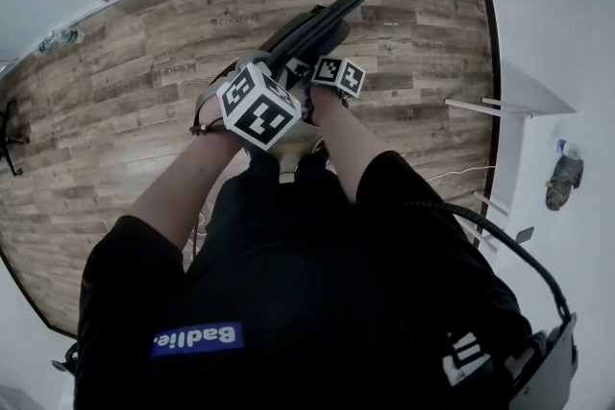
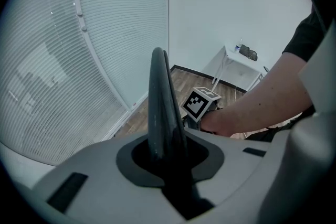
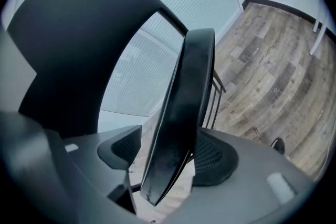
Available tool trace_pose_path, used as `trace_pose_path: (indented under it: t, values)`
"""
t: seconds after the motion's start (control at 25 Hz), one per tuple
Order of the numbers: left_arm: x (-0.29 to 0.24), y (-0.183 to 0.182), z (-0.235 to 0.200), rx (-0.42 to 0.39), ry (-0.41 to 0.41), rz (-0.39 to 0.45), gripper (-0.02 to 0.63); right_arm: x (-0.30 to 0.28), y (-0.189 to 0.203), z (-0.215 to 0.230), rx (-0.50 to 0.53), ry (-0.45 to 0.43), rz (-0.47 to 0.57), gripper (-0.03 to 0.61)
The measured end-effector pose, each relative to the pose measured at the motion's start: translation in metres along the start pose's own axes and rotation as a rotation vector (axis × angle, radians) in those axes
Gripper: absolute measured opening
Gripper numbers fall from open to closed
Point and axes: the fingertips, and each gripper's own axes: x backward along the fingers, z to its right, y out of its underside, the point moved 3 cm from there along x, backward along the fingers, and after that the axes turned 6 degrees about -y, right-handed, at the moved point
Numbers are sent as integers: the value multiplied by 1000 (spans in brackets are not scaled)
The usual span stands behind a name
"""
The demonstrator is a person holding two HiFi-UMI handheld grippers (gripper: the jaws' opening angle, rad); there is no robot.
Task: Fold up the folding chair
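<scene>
Folding chair: black; seen edge-on from the head view as narrow panels stacked close together, slanted toward the far right above the wood-plank floor, just beyond both grippers.

Left gripper: clamped on a thin black chair edge, with dark pads pressed against both of its faces; topped by a marker cube; carried on a bare forearm.

Right gripper: jaws spread wide around a thicker black chair panel, not clamped; right pad seemingly against the panel, left pad clear of it, with pale floor visible in the gap. Second marker cube found just right of the first.

Broad curved chair part: black; filled the upper left of the right gripper view, beside the panel.

Thin frame rods: dark; glimpsed just behind the panel.

Slatted blinds: spread across the glazed wall left of the chair.

White tabletop: on thin legs, against the far wall, well apart from the chair; bore a small dark item, too small to identify.

Black shirt: filled the near part of the head view.

Black cable: looped at the near right.
</scene>
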Motion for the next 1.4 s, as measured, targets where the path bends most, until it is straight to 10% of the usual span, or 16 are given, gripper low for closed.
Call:
trace_pose_path:
  t: [1.4]
  values:
    - [-3, -10, -34, -2, -7, 1, 71, -16, -9, -23, 186, 56, -59, 272]
